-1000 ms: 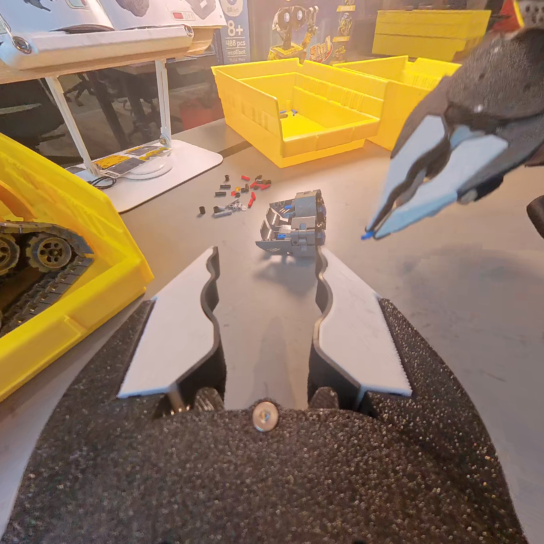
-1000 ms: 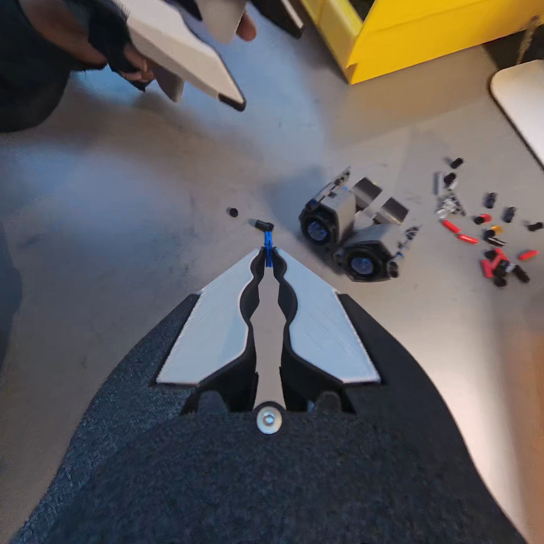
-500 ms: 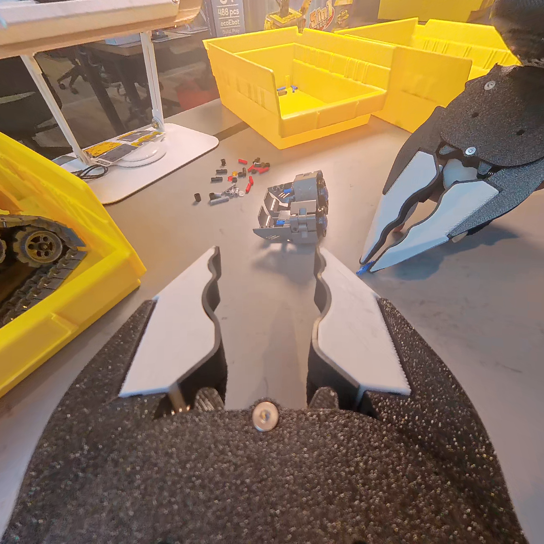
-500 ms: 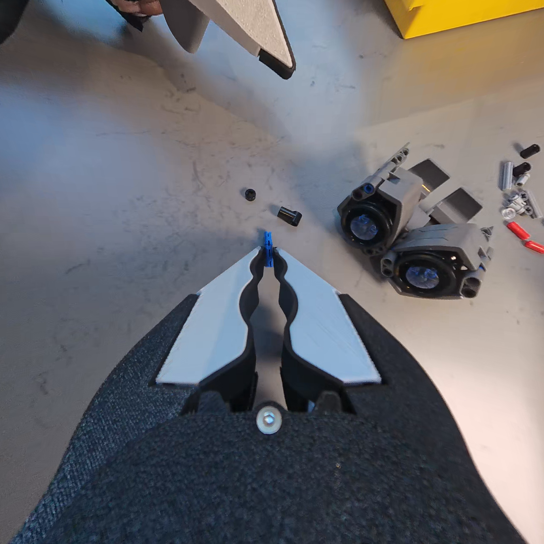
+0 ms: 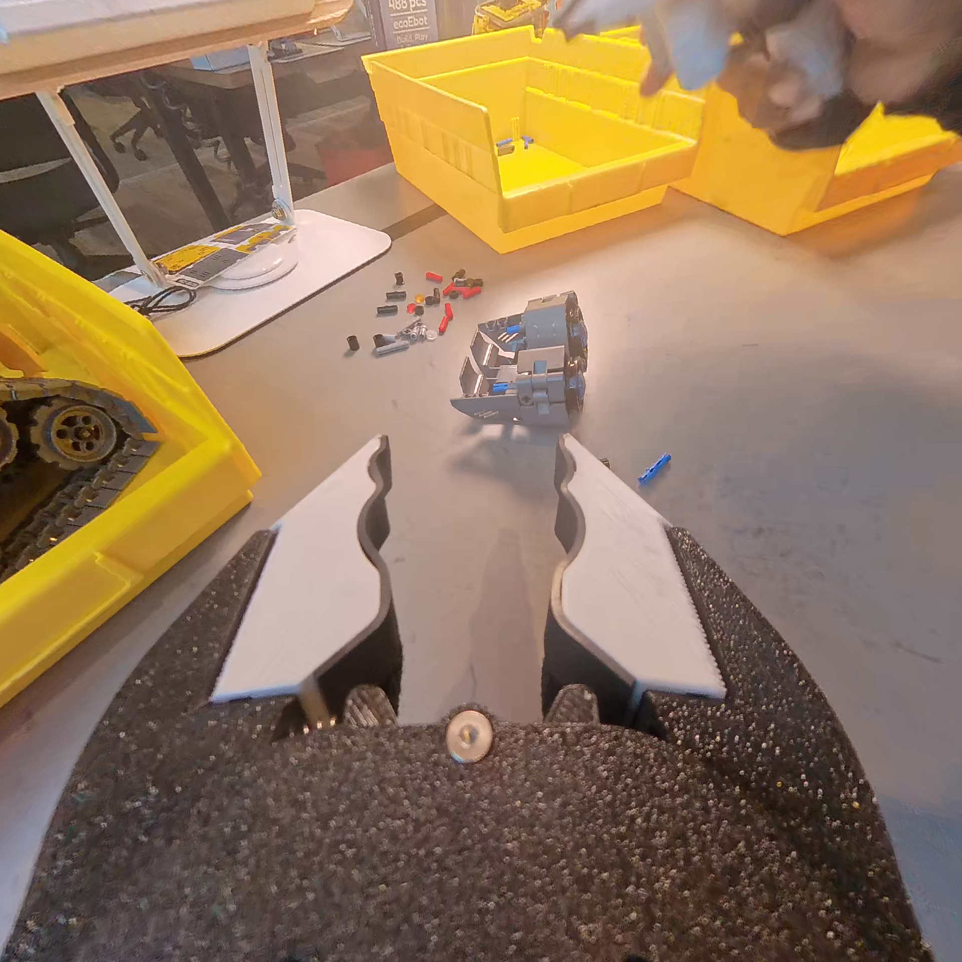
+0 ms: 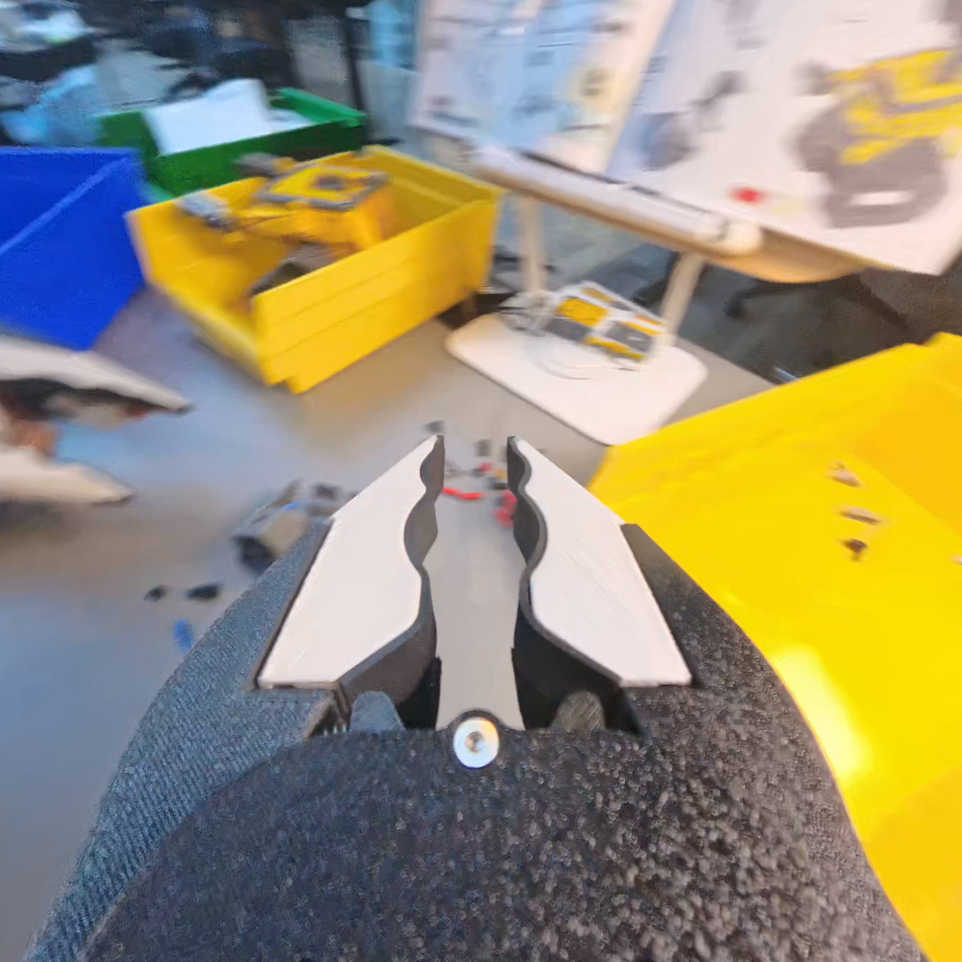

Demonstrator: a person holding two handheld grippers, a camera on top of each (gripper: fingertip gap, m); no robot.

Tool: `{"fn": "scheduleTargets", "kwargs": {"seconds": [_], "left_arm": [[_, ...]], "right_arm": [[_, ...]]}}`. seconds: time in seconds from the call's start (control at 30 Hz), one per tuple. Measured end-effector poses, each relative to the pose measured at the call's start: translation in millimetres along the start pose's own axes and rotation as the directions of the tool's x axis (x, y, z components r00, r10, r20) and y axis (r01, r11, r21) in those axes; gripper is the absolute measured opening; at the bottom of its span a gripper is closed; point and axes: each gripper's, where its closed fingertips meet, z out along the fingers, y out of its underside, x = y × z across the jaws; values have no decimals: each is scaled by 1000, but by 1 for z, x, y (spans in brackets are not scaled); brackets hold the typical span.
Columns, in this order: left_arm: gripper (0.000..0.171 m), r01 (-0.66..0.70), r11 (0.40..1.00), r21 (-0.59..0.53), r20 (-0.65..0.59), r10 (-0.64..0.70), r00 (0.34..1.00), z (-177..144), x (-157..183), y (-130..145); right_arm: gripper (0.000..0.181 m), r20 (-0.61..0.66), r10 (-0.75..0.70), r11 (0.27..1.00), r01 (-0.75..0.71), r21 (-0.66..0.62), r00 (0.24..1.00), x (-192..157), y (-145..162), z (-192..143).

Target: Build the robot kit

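Observation:
My left gripper [image 5: 472, 454] is open and empty, low over the grey table [image 5: 781, 468], just short of a grey brick-built block [image 5: 523, 375] with two round lenses. A small blue pin [image 5: 654, 468] lies on the table right of my left gripper's right finger [image 5: 598, 500]. My right gripper [image 6: 475, 447] is open with nothing between its fingers, raised above the table; its view is blurred. It shows as a blur at the top right of the left wrist view [image 5: 770, 57]. The blue pin [image 6: 182, 636] and the grey block [image 6: 276, 526] lie below it on the left.
Loose small red and black parts [image 5: 427, 307] lie beyond the block. Yellow bins stand at the back [image 5: 520, 156], at the right [image 5: 781, 172] and at the left [image 5: 130, 468], the last holding a tracked model [image 5: 62, 442]. A white stand base [image 5: 291, 270] carries a booklet. There is about 20 cm between the tips of the two grippers. The grey brick-built block [image 5: 523, 375] lies around 7 cm away from my left fingertips. To the blue pin [image 6: 182, 636]: left tips about 9 cm, right tips about 20 cm.
My right gripper opened, let go of the blue pin onto the table and lifted away up and back. My left gripper stayed open and nearly still.

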Motion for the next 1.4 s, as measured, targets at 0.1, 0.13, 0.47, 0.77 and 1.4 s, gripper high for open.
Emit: {"fn": "scheduleTargets", "kwargs": {"seconds": [0.1, 0.13, 0.47, 0.77, 1.4], "left_arm": [[63, -4, 1000, 2, -5, 4, 1000, 0, 1, 0], [63, -5, 1000, 3, -8, 5, 1000, 0, 2, 0], [63, 16, 1000, 7, -27, -16, 1000, -1, 2, -1], [64, 48, 999, 11, -54, -47, 997, -1, 2, -1], [65, 41, 999, 21, -50, -40, 998, -3, 2, -4]], "right_arm": [[23, -260, 117, 989, -137, -63, 958, 125, -8, 8], [27, -289, 154, 978, -188, -95, 945, 157, -3, 17], [30, -265, 119, 847, -237, -476, 957, 272, 95, 98], [21, -249, 114, 784, -241, -572, 962, 280, 116, 103], [20, 139, -119, 973, 143, -182, 983, 73, -45, 18]]}}
